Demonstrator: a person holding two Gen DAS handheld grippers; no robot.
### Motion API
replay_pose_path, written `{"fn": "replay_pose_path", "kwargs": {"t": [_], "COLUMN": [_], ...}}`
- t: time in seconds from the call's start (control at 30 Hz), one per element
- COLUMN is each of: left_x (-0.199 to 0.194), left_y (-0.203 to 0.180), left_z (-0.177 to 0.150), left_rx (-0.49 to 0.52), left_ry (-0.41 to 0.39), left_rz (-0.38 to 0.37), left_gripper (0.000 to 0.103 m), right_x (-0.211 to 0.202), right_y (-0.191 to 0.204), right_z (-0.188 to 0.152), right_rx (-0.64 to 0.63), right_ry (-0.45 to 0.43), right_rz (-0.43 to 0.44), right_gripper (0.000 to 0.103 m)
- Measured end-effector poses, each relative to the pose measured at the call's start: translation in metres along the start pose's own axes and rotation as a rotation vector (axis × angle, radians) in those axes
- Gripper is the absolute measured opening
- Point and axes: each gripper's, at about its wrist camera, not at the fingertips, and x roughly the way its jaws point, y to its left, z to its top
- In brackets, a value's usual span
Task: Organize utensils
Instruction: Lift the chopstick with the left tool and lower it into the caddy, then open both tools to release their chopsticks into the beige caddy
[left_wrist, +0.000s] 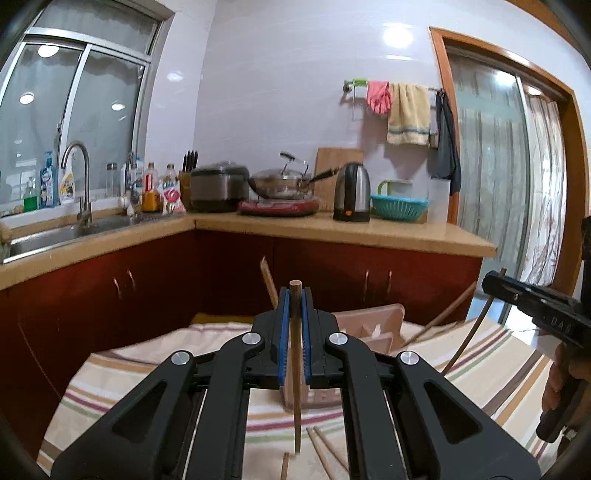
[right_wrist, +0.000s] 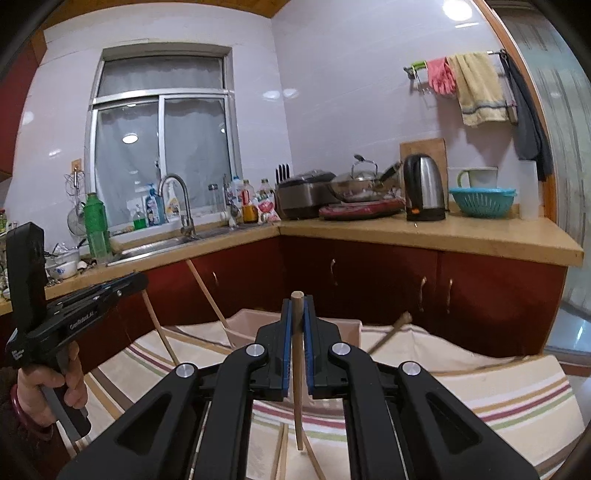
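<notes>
Left gripper (left_wrist: 295, 295) and right gripper (right_wrist: 297, 306) each clamp an upright chopstick (left_wrist: 295, 365) above a striped cloth (left_wrist: 491, 354), beside a beige holder (right_wrist: 347, 328).

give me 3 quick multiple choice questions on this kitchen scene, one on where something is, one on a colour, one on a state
1. Where does the kettle stand?
A. in the sink
B. on the counter, left of the teal basket
C. on the striped cloth

2. What colour are the gloves on the wall rail?
A. pink
B. blue
C. green

3. What is the left claw doing?
A. open over the cloth
B. shut on nothing
C. shut on a chopstick

Answers:
1 B: the kettle sits on the counter with the basket to its right.
2 A: the gloves hang pink beside the yellow towel.
3 C: the blue pads press a wooden stick that pokes out above them; the right claw grips its own chopstick likewise.
</notes>
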Motion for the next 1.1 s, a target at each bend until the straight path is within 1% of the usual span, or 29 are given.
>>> {"fn": "replay_pose_path", "kwargs": {"t": [0.13, 0.27, 0.5, 0.67, 0.77, 0.9, 1.1], "left_x": [-0.005, -0.008, -0.003, 0.013, 0.023, 0.039, 0.07], "left_y": [0.0, -0.006, -0.017, -0.022, -0.024, -0.03, -0.029], "left_z": [0.022, 0.047, 0.082, 0.098, 0.1, 0.092, 0.064], "left_rx": [-0.012, 0.016, 0.024, 0.016, 0.015, 0.03, 0.039], "left_ry": [-0.036, -0.09, -0.179, -0.236, -0.252, -0.246, -0.184], "left_rz": [-0.03, -0.036, -0.047, -0.033, -0.021, -0.005, 0.014], "left_gripper": [0.007, 0.007, 0.007, 0.007, 0.007, 0.007, 0.007], "right_x": [-0.007, -0.009, -0.008, 0.002, 0.01, 0.025, 0.049], "right_y": [0.005, 0.008, 0.004, -0.005, -0.01, -0.019, -0.029], "right_z": [0.02, 0.039, 0.069, 0.079, 0.082, 0.078, 0.058], "right_rx": [-0.013, -0.029, -0.063, -0.067, -0.067, -0.048, -0.014], "right_ry": [-0.04, -0.076, -0.153, -0.188, -0.202, -0.201, -0.153], "right_rz": [0.022, 0.035, 0.013, -0.008, -0.019, -0.022, -0.018], "right_gripper": [0.006, 0.007, 0.006, 0.007, 0.007, 0.006, 0.006]}}
